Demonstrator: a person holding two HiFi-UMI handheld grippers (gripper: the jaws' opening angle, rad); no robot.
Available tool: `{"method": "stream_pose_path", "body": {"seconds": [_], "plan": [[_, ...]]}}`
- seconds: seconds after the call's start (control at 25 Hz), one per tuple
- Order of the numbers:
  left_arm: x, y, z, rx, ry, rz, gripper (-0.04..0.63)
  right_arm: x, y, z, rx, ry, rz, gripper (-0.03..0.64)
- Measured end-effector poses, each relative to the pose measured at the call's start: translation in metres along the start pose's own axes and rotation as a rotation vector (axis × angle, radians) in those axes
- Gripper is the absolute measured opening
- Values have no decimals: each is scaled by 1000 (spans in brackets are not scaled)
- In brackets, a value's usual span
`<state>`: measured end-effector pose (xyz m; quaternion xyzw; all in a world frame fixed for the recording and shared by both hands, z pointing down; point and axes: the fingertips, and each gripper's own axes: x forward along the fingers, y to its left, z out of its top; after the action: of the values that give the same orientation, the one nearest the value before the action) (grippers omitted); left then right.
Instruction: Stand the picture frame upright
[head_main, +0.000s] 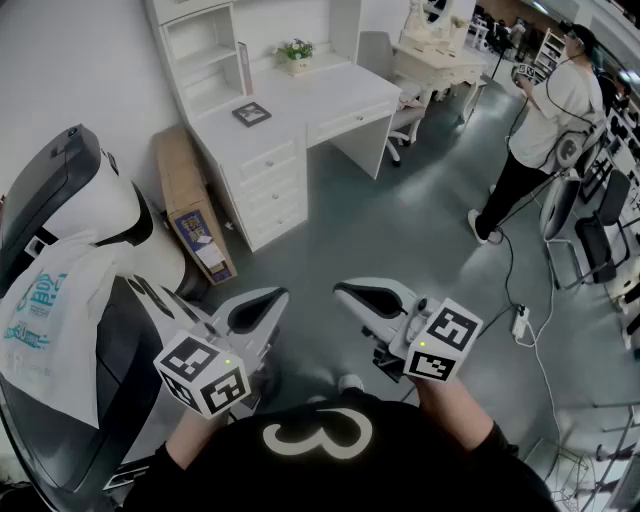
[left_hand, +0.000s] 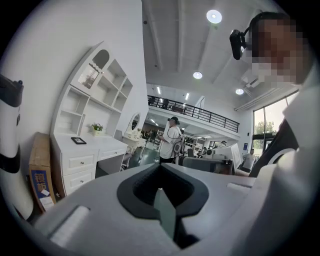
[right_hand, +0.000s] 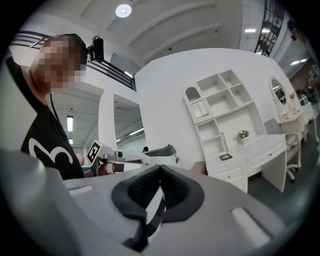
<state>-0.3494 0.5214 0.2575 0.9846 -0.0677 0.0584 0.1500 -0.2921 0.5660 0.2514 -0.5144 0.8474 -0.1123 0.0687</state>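
While the picture frame (head_main: 251, 113) lies flat on the table (head_main: 330, 95) far off at twelve o'clock, the left hand-held gripper (head_main: 268, 298) and right hand-held gripper (head_main: 348, 290), both closed and empty, probably need to approach first

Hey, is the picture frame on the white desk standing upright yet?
No, in the head view the picture frame lies flat on the top of the white desk.

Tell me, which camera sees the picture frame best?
The head view: it looks down on the picture frame lying flat on the white desk, so its whole top shows. Both gripper views show only a small dark shape from the side.
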Motion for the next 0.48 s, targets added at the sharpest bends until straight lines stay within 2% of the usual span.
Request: {"method": "stream_pose_path", "body": {"seconds": [0.48], "plan": [[-17, 9, 9, 16, -20, -13, 9, 14, 10, 1, -23, -1, -17, 3]]}}
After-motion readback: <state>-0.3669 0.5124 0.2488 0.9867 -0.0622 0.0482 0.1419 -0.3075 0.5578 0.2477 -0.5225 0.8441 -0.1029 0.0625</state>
